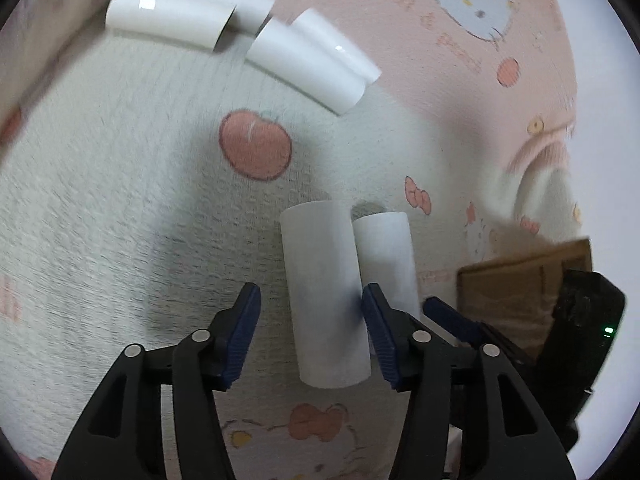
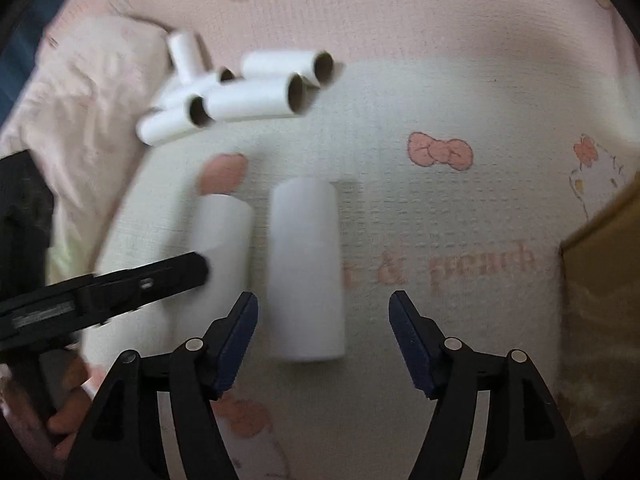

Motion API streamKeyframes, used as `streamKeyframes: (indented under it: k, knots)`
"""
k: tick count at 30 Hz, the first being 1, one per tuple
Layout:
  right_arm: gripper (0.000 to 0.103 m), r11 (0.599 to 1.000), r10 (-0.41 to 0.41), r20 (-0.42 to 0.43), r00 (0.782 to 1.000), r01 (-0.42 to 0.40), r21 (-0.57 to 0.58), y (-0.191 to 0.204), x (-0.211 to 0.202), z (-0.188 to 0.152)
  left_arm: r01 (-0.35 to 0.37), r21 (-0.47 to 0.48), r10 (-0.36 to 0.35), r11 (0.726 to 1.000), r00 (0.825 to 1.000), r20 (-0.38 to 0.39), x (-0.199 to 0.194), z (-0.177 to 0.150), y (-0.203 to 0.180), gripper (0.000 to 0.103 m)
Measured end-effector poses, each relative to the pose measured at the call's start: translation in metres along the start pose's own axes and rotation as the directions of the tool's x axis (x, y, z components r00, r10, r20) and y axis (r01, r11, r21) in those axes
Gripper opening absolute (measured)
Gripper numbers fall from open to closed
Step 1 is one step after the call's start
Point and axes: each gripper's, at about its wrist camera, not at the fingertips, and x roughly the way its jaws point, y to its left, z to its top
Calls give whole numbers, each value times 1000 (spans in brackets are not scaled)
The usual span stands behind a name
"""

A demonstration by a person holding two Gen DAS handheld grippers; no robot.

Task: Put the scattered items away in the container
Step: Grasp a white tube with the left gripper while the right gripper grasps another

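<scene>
On the bed (image 1: pixel 120 208), two tubes (image 1: pixel 324 300) lie side by side, one between each open, empty pair of tongs (image 1: pixel 312 332) (image 2: pixel 324 336). Centre each, close gently, then lift toward the box (image 2: pixel 600 272) beside them.

2 white tubes (image 2: pixel 306 272) lie side by side, lengthwise, on the bed w/ pink print. Pile of approx 5 more tubes (image 2: pixel 240 88) further back. Brown box (image 2: pixel 600 264) at right edge.

Each hand-held gripper (image 1: pixel 311 336) has black plastic arms, silver rivets and ribbed dark-blue pads (image 2: pixel 236 344).
</scene>
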Motion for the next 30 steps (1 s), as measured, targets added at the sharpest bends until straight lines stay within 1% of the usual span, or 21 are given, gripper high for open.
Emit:
streamKeyframes:
  k: [2, 5, 7, 10, 12, 15, 18, 21, 23, 24, 27, 30]
  knots:
    - [67, 999, 0, -27, 1000, -1, -34, 3, 6, 6, 3, -6, -3, 1000, 1000, -11, 6, 2, -3, 59]
    - [67, 994, -39, -24, 999, 36, -106, 12, 8, 15, -20, 14, 20, 1000, 999, -28, 13, 3, -11, 59]
    - [67, 988, -60, -48, 997, 53, -145, 16, 12, 20, -39, 34, 40, 999, 999, -26, 15, 4, -15, 59]
    - [67, 976, -101, -84, 991, 83, -203, 18, 18, 22, -50, 59, 53, 997, 998, -40, 19, 5, -20, 59]
    - [67, 969, -130, -84, 988, 109, -221, 14, 14, 20, -60, 70, 63, 996, 997, -45, 21, 5, -23, 59]
    - [67, 975, -129, -92, 987, 110, -191, 2, 6, 19, -68, 77, 72, 995, 996, -48, 24, 6, -25, 59]
    - [67, 989, -94, -100, 990, 81, -127, -16, 1, 21, -76, 60, 79, 995, 996, -51, 26, 7, -24, 59]
    - [67, 999, -29, -122, 992, 25, -37, -33, 0, 24, -107, 75, 110, 991, 993, -37, 26, 6, -29, 58]
    - [67, 1000, 13, -139, 990, -11, 18, -42, 2, 24, -132, 102, 136, 986, 990, -25, 24, 4, -33, 55]
    - [67, 999, 24, -144, 989, -20, 25, -44, 3, 24, -143, 113, 146, 983, 989, -20, 22, 3, -33, 53]
    - [67, 1000, 23, -171, 985, -25, -11, -39, 8, 28, -212, 132, 214, 968, 977, -4, 15, 2, -33, 52]
    - [67, 996, -24, -202, 979, 7, -88, -23, 15, 33, -275, 143, 278, 951, 961, 0, 7, 2, -28, 52]
